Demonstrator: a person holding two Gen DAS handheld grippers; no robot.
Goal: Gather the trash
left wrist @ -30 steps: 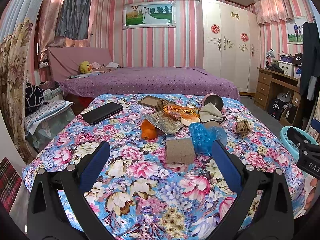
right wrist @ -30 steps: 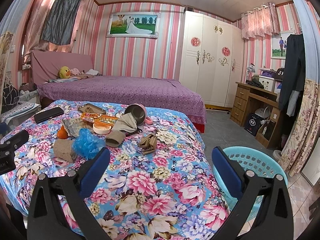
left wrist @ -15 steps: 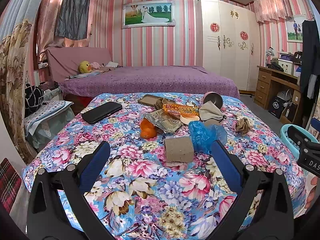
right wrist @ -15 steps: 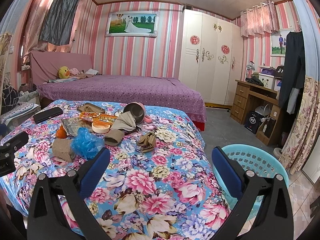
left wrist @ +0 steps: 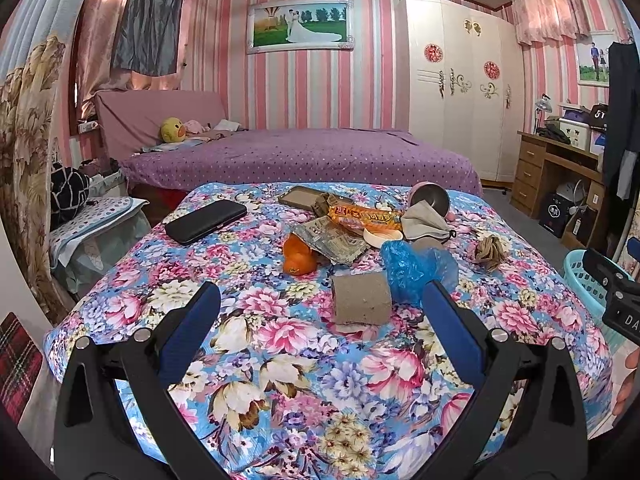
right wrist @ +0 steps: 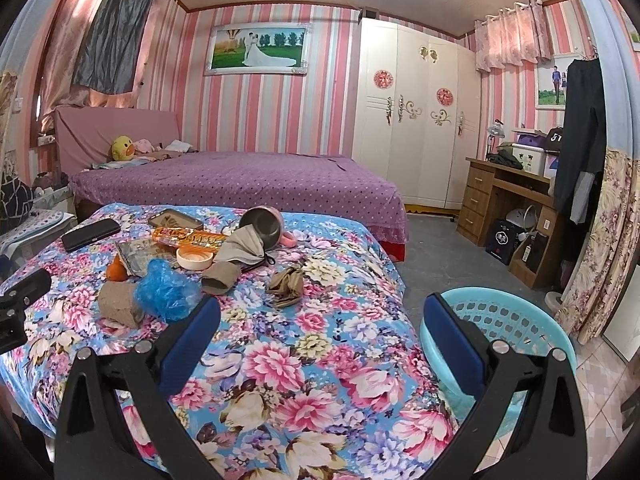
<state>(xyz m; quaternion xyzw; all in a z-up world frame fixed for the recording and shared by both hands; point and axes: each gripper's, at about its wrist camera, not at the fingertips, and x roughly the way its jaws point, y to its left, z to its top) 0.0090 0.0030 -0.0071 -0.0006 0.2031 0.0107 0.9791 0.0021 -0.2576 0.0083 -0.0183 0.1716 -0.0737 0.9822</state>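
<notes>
Trash is lying scattered across the flower-print bedspread (left wrist: 280, 360) while both grippers are hovering empty, fingers spread wide. The left gripper (left wrist: 320, 320) is pointing straight at a brown cardboard roll (left wrist: 362, 298), which is resting just ahead of its fingertips, slightly right of centre, its long axis running roughly across the gap between the fingers. A crumpled blue plastic bag (left wrist: 416, 268) is touching the roll's right side. Farther back are lying one orange peel (left wrist: 299, 258), one grey foil wrapper (left wrist: 332, 240), one orange snack packet (left wrist: 366, 216), one small white lid (left wrist: 382, 236), one grey cloth (left wrist: 424, 222) and one tipped metal cup (left wrist: 430, 200); one wad of brown paper (left wrist: 490, 252) is sitting apart to the right. One black phone (left wrist: 206, 220) is lying at far left. The right gripper (right wrist: 320, 320) is hanging over the bed's near corner, with one turquoise basket (right wrist: 516, 320) on the floor behind its right finger. Judging by position, the left gripper is nearer the roll.
</notes>
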